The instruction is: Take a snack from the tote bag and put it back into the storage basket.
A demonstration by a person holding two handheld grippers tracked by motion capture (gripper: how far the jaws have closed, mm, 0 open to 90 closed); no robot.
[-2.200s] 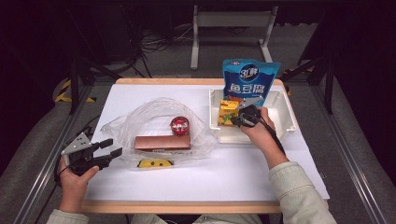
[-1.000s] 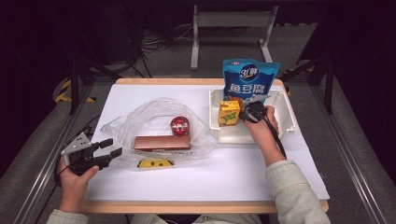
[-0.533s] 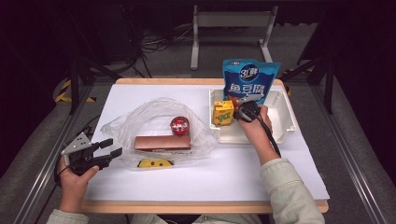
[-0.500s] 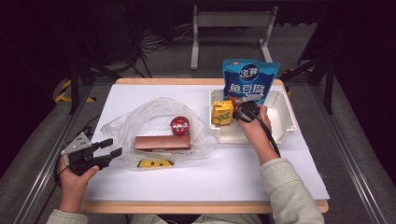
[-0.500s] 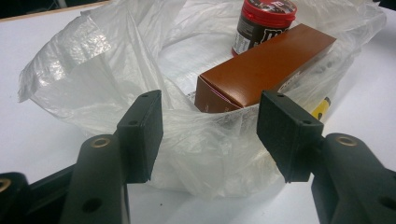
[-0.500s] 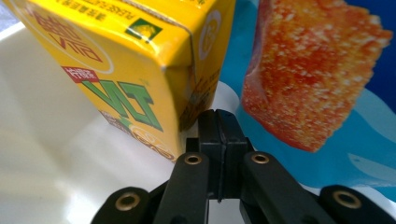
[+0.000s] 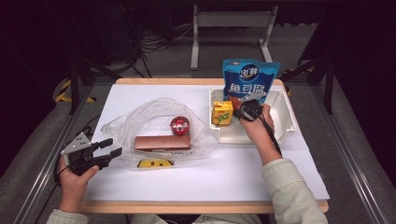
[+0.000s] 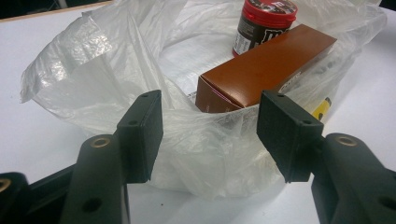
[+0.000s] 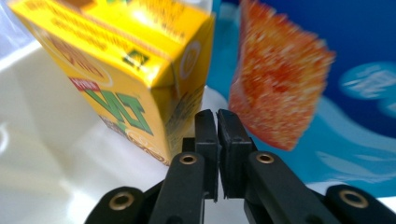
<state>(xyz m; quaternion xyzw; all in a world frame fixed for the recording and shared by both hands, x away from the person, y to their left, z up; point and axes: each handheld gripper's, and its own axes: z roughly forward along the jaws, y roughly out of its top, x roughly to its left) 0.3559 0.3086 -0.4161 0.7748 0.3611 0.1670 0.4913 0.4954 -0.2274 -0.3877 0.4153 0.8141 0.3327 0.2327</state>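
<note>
My right gripper point(image 7: 236, 113) is inside the white tray point(image 7: 286, 122), its tips beside a yellow drink carton point(image 7: 222, 113) and in front of an upright blue snack bag point(image 7: 250, 77). In the right gripper view the jaws of that gripper point(image 9: 216, 115) stand nearly together. They have just parted by a sliver, with nothing between them, and the carton point(image 9: 116, 60) is to their left. My left gripper point(image 7: 116, 146) is open at the left edge of a clear plastic bag point(image 7: 154, 114). Its jaws point(image 8: 210, 109) frame the bag's rim point(image 8: 116, 60) without touching it.
In the bag lie a brown box point(image 7: 162, 142) and a red-lidded jar point(image 7: 179, 125), both also in the left gripper view, the box point(image 8: 266, 65) and the jar point(image 8: 261, 21). A small yellow packet point(image 7: 156, 163) lies at the bag's near edge. The white tabletop point(image 7: 224, 172) ends at a wooden rim.
The right gripper pulled a little right, then came back beside the carton, which stands slightly further left. The left gripper has not moved.
</note>
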